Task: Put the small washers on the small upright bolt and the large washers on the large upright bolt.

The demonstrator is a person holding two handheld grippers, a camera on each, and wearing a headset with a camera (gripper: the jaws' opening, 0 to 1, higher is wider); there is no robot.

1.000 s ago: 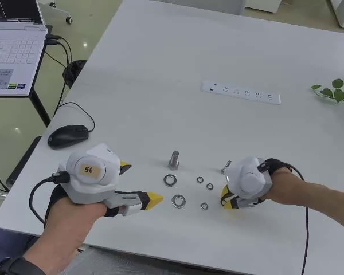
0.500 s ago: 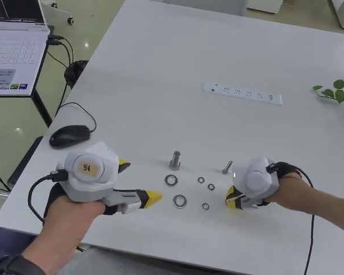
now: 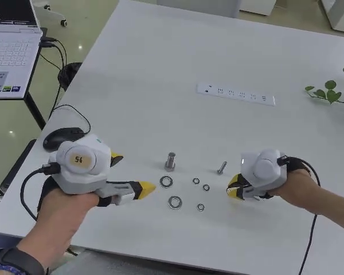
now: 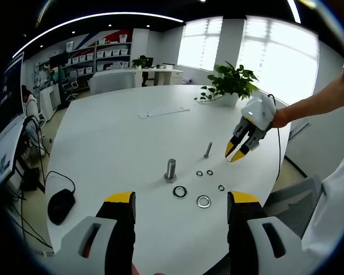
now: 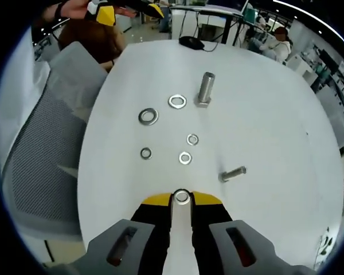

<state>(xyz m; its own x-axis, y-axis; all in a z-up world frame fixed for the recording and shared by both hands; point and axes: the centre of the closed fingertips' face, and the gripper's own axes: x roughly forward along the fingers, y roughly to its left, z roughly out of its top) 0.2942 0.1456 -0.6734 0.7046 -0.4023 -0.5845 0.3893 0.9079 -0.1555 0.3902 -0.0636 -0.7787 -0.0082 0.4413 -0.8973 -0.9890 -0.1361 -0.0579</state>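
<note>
Six washers: two large washers [image 3: 166,181], three small washers [image 3: 196,181] lying loose, and a fourth small washer [image 5: 182,197] in the right gripper [image 3: 234,190]. Two bolts: one large bolt [image 3: 170,161], one small bolt [image 3: 222,167]. One power strip [image 3: 235,93], one mouse [image 3: 63,137], one laptop [image 3: 8,51].

The worktop [image 3: 160,69] is plain white. The large bolt [image 3: 170,161] is shiny silver-grey. The small bolt [image 3: 222,167] right of the large bolt is silver too, like the large washers [image 3: 166,182] and small washers [image 3: 196,181] in front of the large bolt. The left gripper [image 3: 131,172] is white with black jaws, yellow tips and a round yellow sticker. The right gripper [image 3: 234,189] is white, black and yellow, and the pinched washer [image 5: 182,197] in its tips is silver. Left of the large bolt the mouse [image 3: 62,137] is black. Far behind it the plant [image 3: 332,90] is green.
</note>
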